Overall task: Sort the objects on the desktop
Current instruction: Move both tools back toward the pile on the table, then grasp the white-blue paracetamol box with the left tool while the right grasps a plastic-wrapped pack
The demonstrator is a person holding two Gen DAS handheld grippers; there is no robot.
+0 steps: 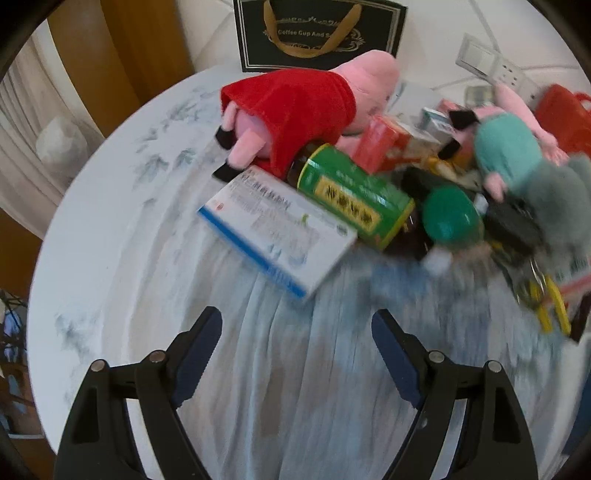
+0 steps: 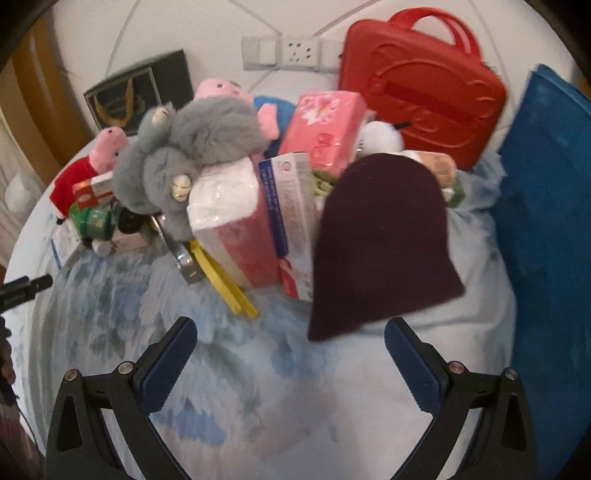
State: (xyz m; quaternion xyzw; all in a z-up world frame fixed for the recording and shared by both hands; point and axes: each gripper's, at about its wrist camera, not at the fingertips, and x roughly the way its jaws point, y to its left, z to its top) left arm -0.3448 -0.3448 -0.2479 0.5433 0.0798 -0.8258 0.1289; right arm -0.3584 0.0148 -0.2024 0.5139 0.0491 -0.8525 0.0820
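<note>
- Desktop objects lie in one heap along the far half of the round table [image 1: 110,258], and through the left wrist camera I see why nothing is sorted yet: everything overlaps. The white-and-blue medicine box [image 1: 275,230] sits at the near edge of the heap, one end propped on the green-labelled bottle [image 1: 354,197], which lies on its side.
- Behind them a pig plush in a red dress [image 1: 295,110] is draped over the bottle's dark end, so I judge the box the freest piece to lift first.
- My left gripper [image 1: 297,325] has its fingers spread wide with only tablecloth between them, apart from the box and aimed just short of it.
- At the back a black gift bag [image 1: 319,33] stands upright against the wall, possibly a place to sort into; I cannot tell.
- Through the right wrist camera the heap shows its other end: a grey plush [image 2: 184,158] rides on top of a tissue pack [image 2: 232,225], with yellow-handled pliers [image 2: 225,277] sticking out underneath.
- A dark maroon knit hat [image 2: 384,243] lies nearest, sloping over the boxes toward me.
- My right gripper [image 2: 290,332] is equally wide and empty, the hat's hem reaching between its fingertips, apparently untouched.
- A red case [image 2: 421,92] leans upright at the back, beside a blue bin [image 2: 546,221].
</note>
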